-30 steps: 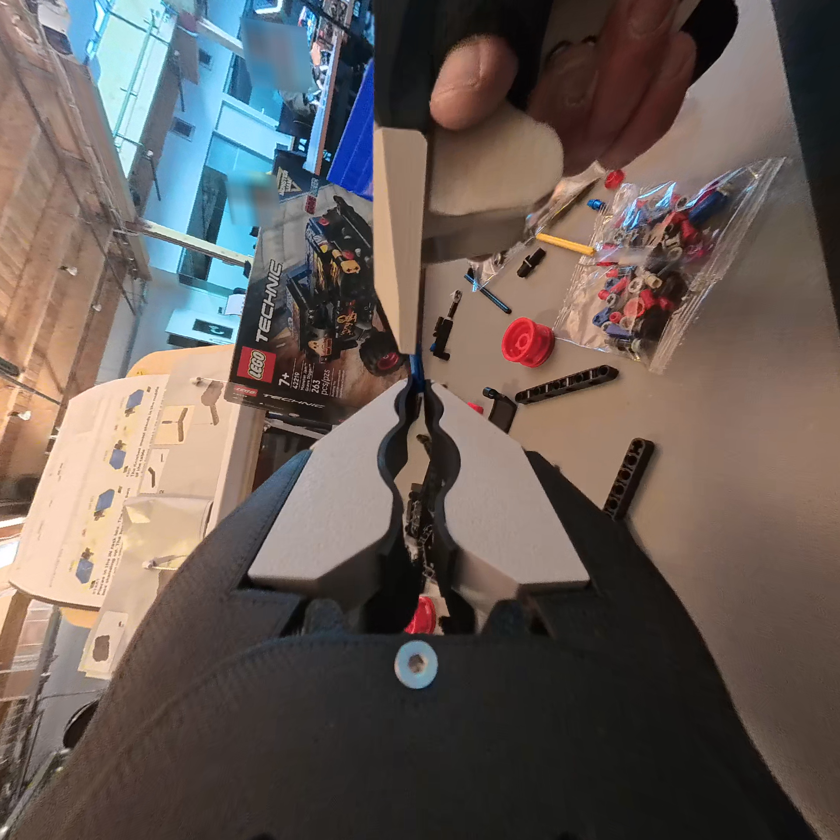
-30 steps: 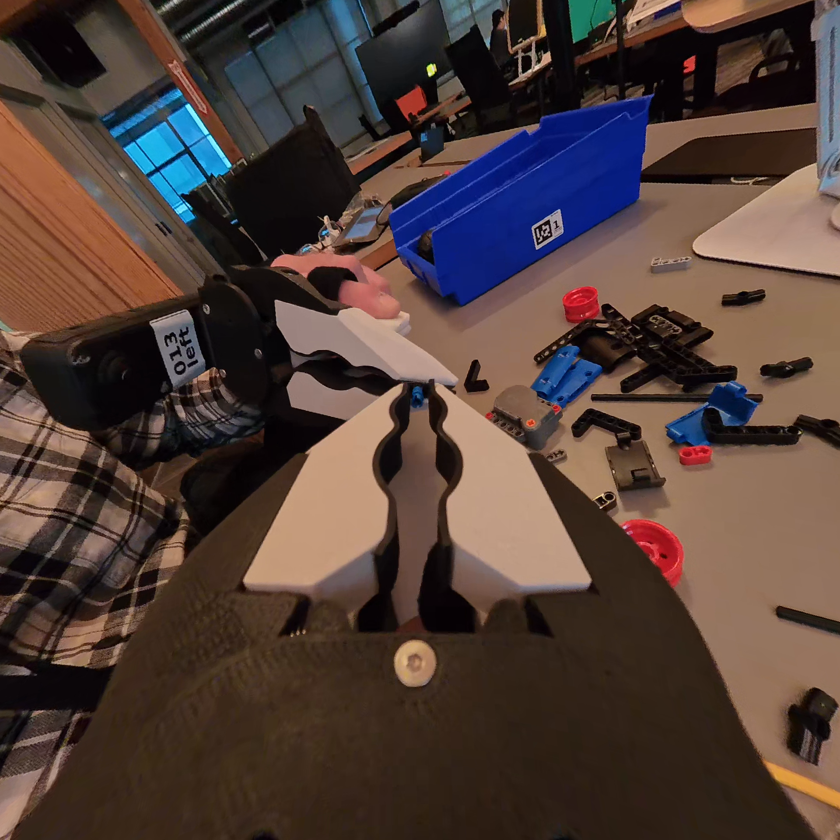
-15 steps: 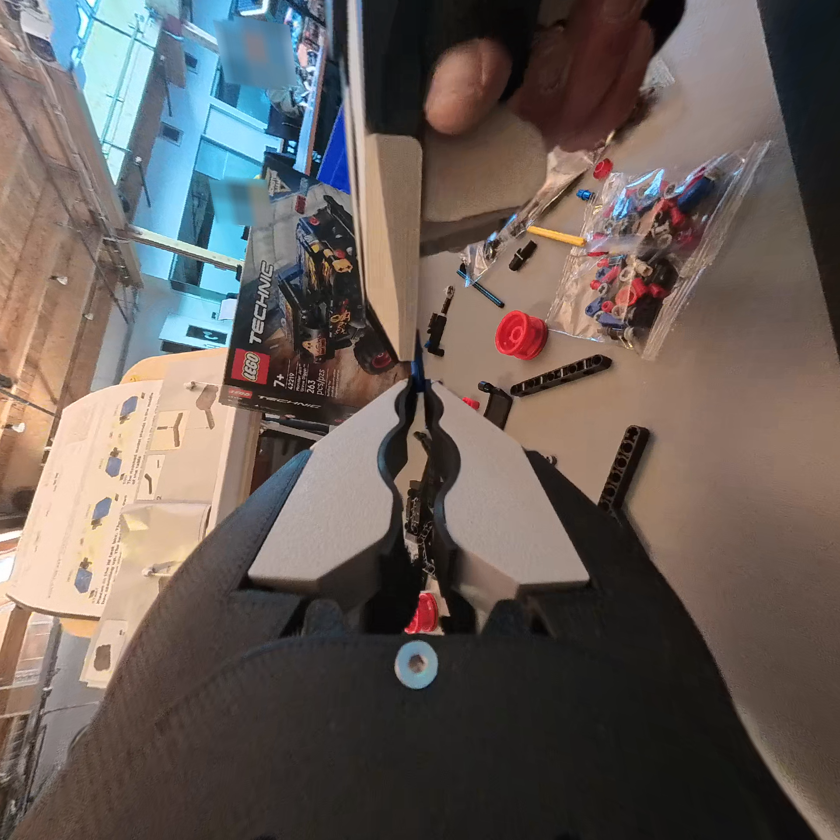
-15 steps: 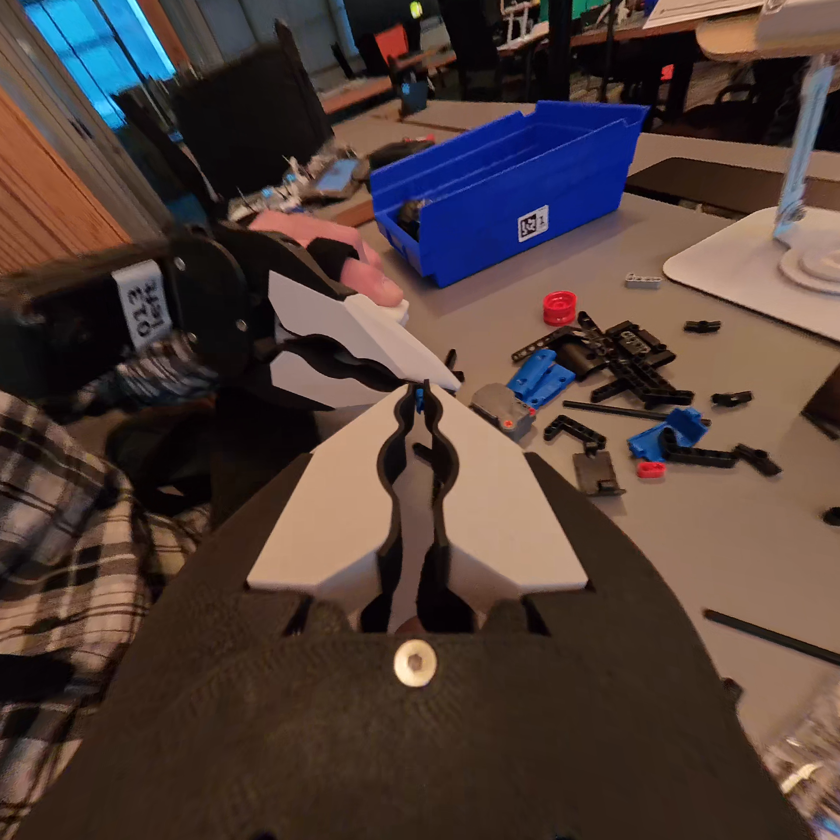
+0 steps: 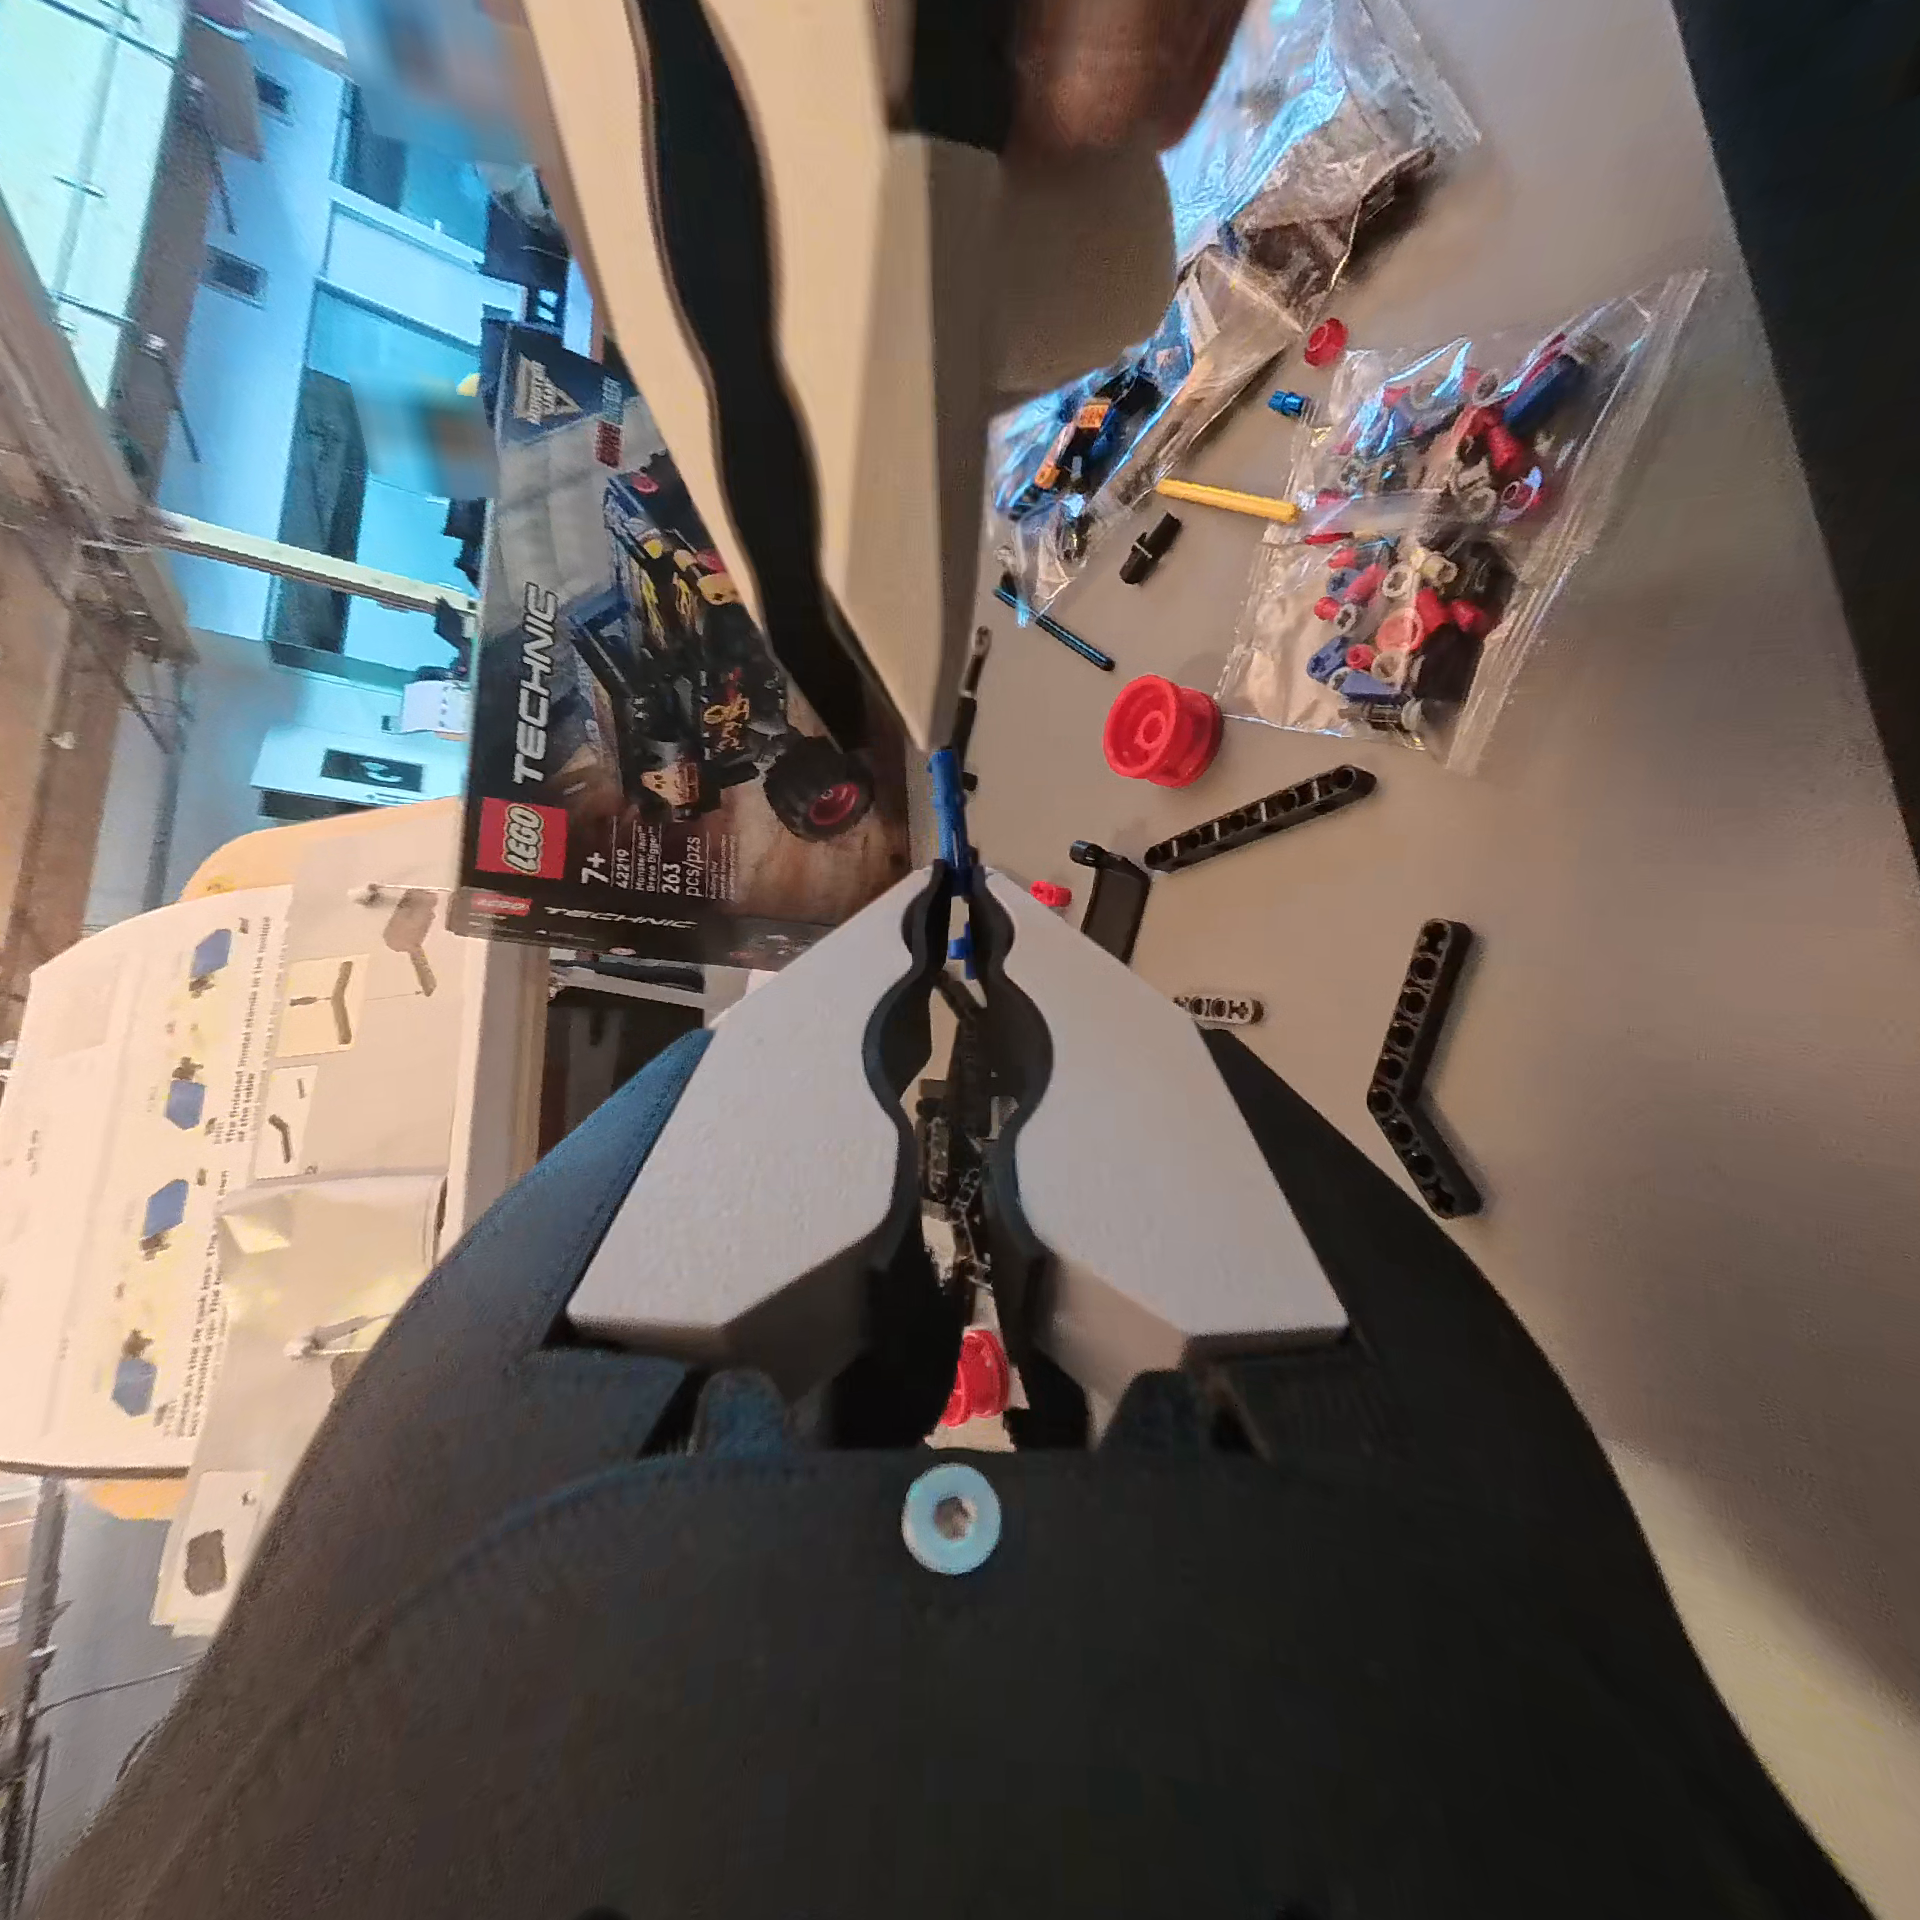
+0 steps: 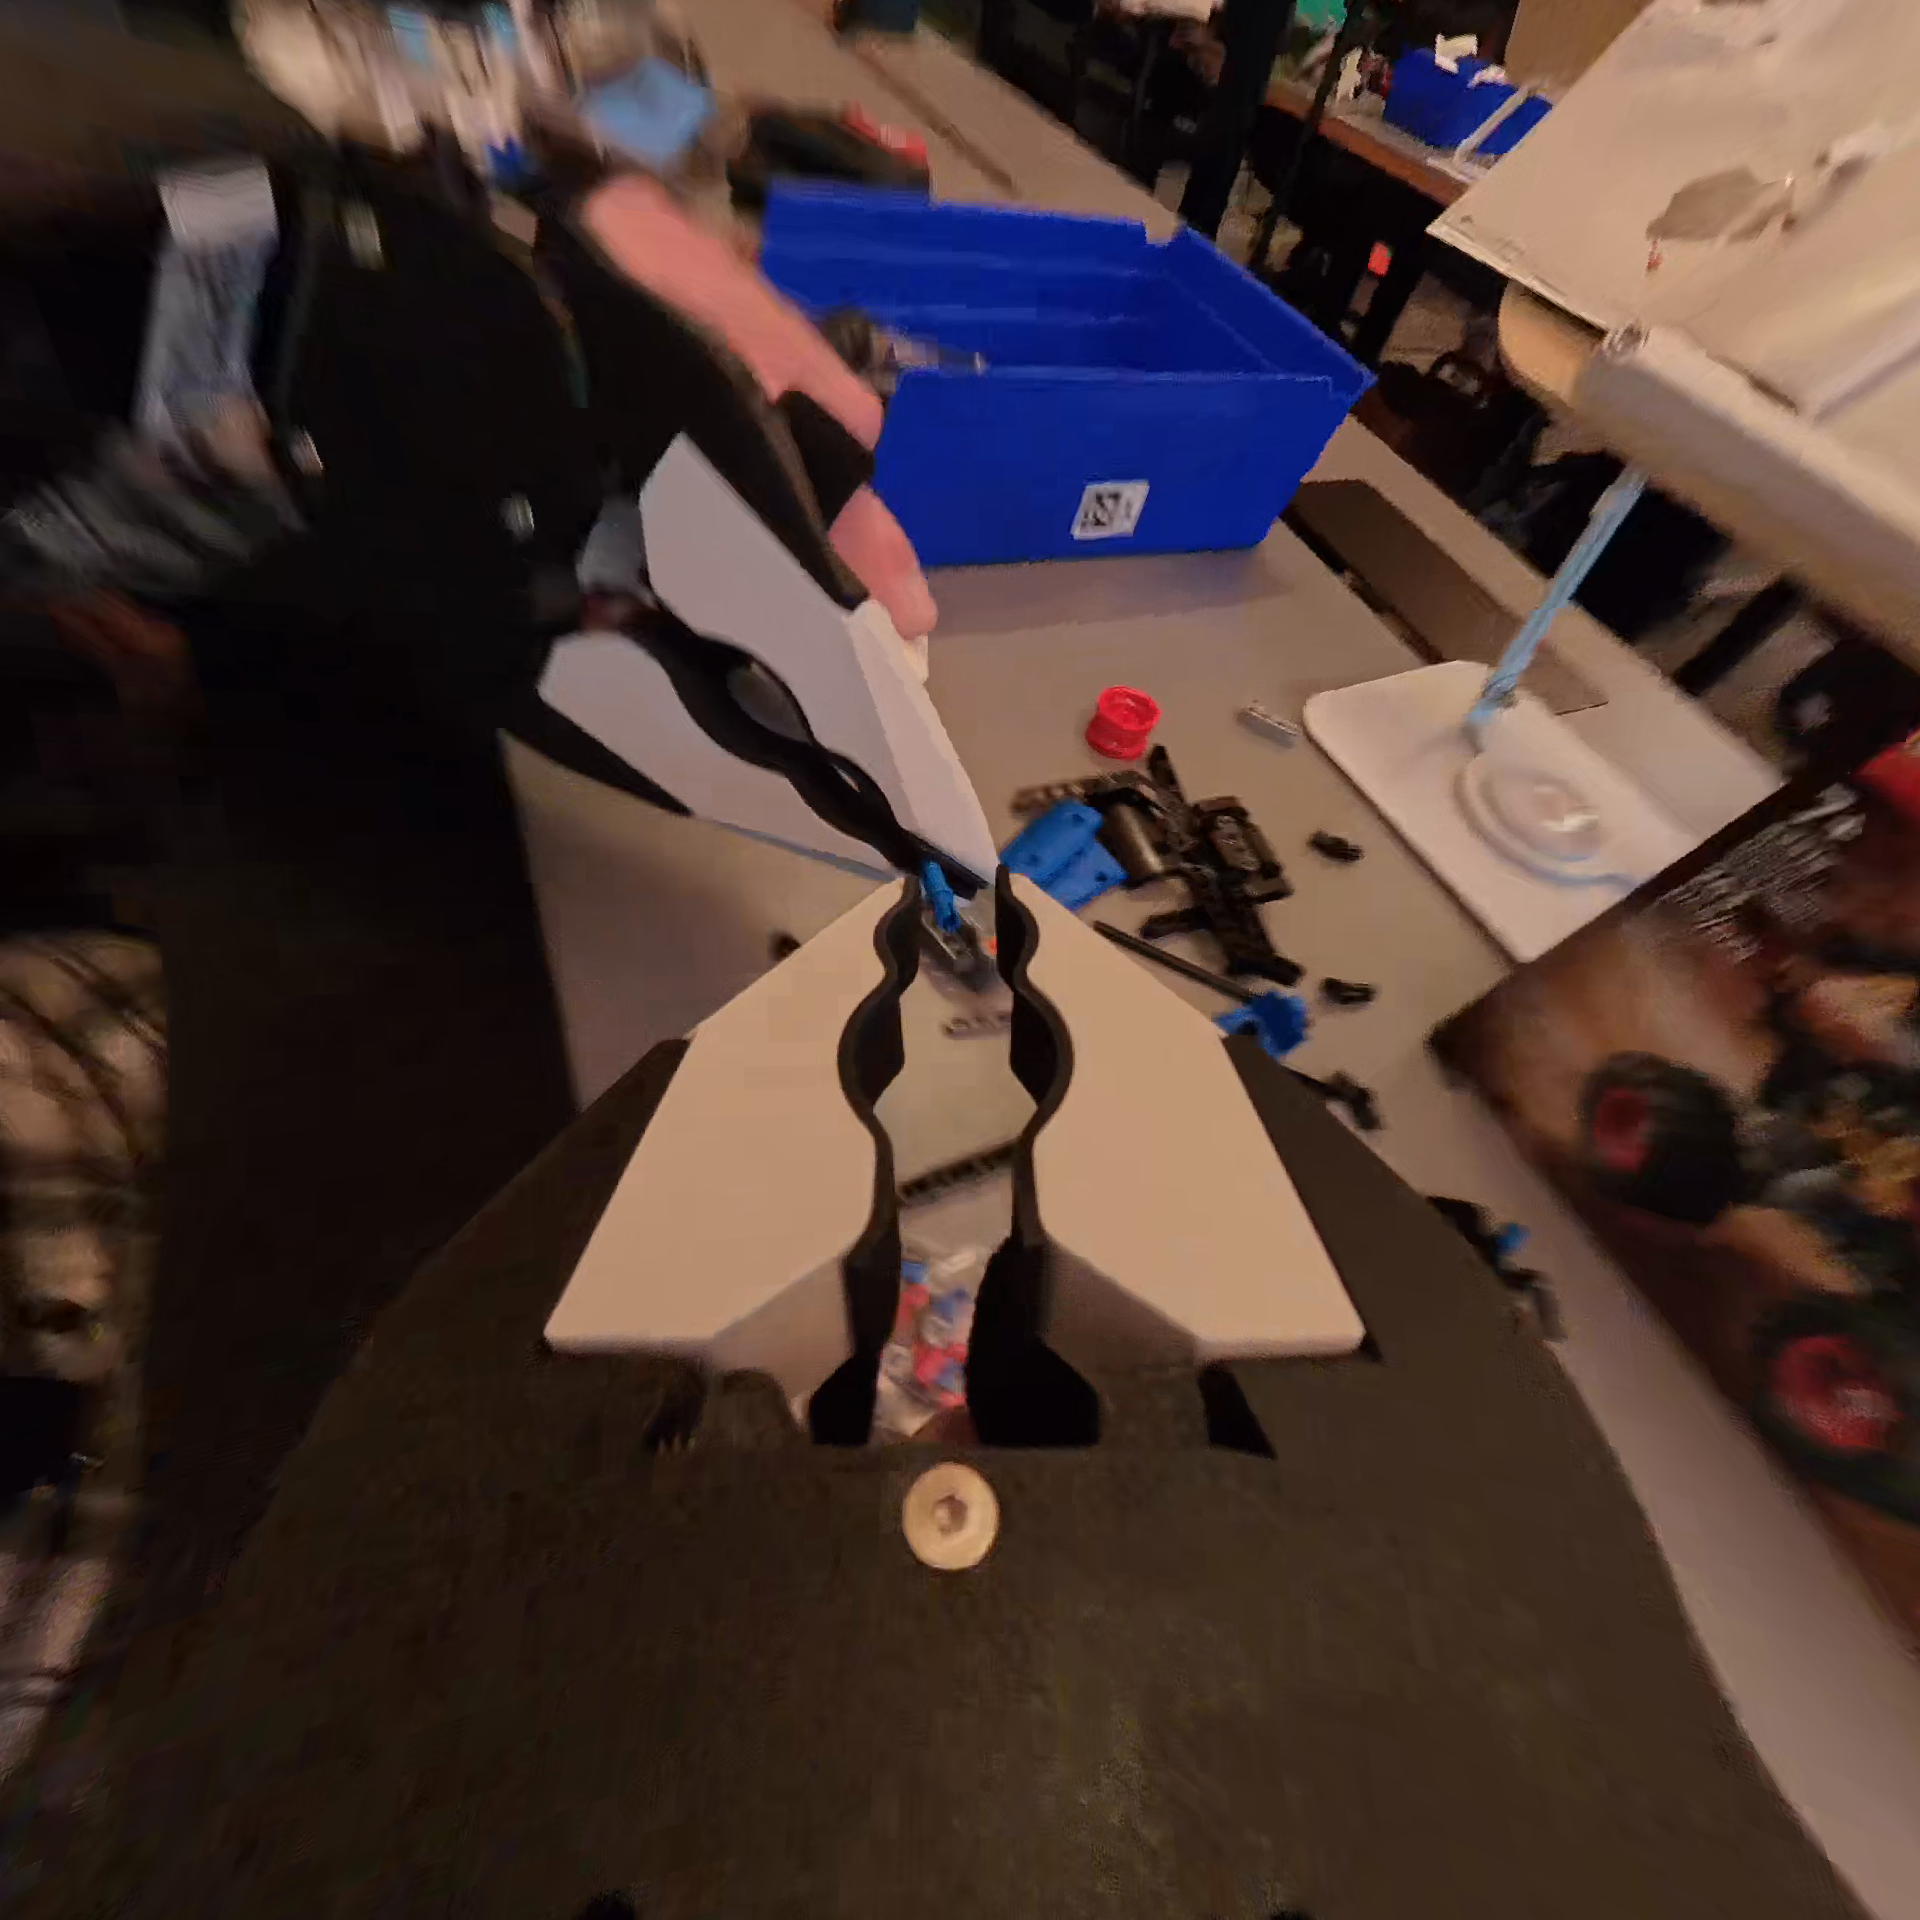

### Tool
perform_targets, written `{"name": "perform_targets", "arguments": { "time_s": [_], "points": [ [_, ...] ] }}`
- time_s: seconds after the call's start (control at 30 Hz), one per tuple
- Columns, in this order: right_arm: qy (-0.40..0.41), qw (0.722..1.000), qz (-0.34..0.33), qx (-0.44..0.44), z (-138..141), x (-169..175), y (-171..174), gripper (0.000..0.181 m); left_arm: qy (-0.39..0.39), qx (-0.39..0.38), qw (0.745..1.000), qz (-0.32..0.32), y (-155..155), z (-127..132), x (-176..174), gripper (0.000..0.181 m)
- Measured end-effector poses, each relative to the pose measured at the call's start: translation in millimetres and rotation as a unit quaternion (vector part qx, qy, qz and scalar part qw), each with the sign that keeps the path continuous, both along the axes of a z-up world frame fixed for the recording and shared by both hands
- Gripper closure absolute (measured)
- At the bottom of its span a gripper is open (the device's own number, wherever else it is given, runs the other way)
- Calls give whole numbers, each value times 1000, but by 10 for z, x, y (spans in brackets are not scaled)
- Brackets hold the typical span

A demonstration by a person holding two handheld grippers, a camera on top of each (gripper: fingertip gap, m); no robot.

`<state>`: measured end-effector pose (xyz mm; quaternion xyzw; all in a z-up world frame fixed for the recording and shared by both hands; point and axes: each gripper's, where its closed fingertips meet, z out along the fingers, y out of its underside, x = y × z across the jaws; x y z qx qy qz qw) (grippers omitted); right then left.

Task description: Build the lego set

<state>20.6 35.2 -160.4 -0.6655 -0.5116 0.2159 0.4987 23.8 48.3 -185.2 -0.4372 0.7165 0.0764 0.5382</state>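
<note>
Beside the left gripper (image 5: 954,883), the right gripper (image 6: 951,894) has opened.

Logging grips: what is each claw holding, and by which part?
Left claw pinches the blue pin by its near end. Right claw is open and holds nothing.

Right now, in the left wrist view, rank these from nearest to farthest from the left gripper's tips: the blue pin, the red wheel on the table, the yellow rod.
1. Blue pin: held at the left gripper tips, in its shut jaws.
2. Red wheel: farther out, on the right.
3. Yellow rod: farthest, beside the bags of parts.
</note>
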Motion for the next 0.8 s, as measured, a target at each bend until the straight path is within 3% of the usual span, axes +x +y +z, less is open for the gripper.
{"name": "perform_targets", "arguments": {
  "time_s": [0.13, 0.3, 0.37, 0.47, 0.53, 0.57, 0.67, 0.8],
  "points": [
    [-163, 981, 2, 108, -165, 13, 42, 165, 19, -12, 1000, 0, -7, 6, 18, 181],
    [-271, 947, -4, 173, -297, 15, 124, 178, 76, -24, 997, 8, -3, -60, 30, 181],
    [-272, 946, -10, 175, -307, 21, 151, 179, 84, -26, 996, 14, 15, -55, 29, 181],
    [-165, 980, -35, 103, -186, 31, 181, 179, 22, -21, 999, 28, 92, 134, 59, 174],
    [-24, 999, -42, 1, -37, 23, 175, 179, -47, -13, 998, 45, 170, 349, 36, 151],
    [60, 996, -44, -56, 63, 26, 179, 179, -75, -18, 996, 48, 174, 414, 28, 145],
    [246, 948, -21, -201, 241, 32, 151, 180, -122, -4, 992, 45, 143, 494, 75, 132],
    [316, 909, 2, -270, 226, -31, 93, 179, -110, 31, 993, 23, 43, 418, 228, 135]
  ]
}}
